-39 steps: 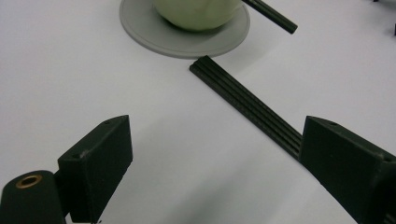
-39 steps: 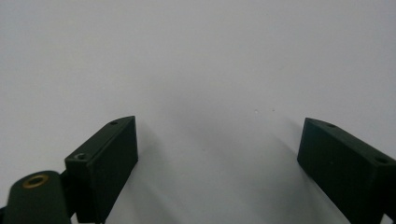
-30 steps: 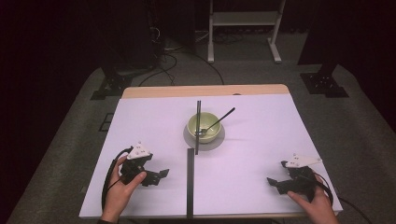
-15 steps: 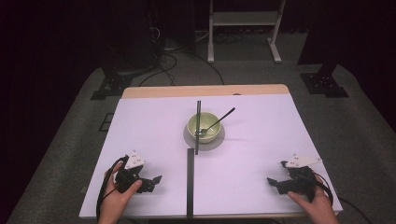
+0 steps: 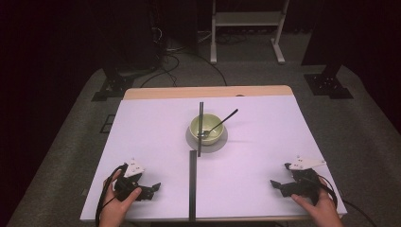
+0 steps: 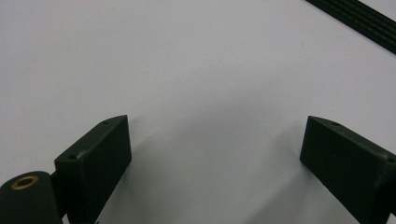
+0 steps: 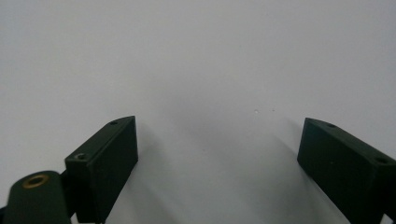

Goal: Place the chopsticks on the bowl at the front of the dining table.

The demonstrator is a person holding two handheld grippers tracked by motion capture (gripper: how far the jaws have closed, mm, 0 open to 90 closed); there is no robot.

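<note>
We see a pale green bowl (image 5: 205, 129) upright on a grey round mat (image 5: 222, 141), near the middle of the tabletop, toward its far edge. A dark-handled spoon (image 5: 218, 125) rests in it, its handle leaning over the rim toward the far right corner.

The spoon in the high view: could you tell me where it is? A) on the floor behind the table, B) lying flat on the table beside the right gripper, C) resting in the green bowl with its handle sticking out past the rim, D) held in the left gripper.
C: the spoon sits in the bowl, handle angled up and out over the rim, far from both open grippers.
</note>
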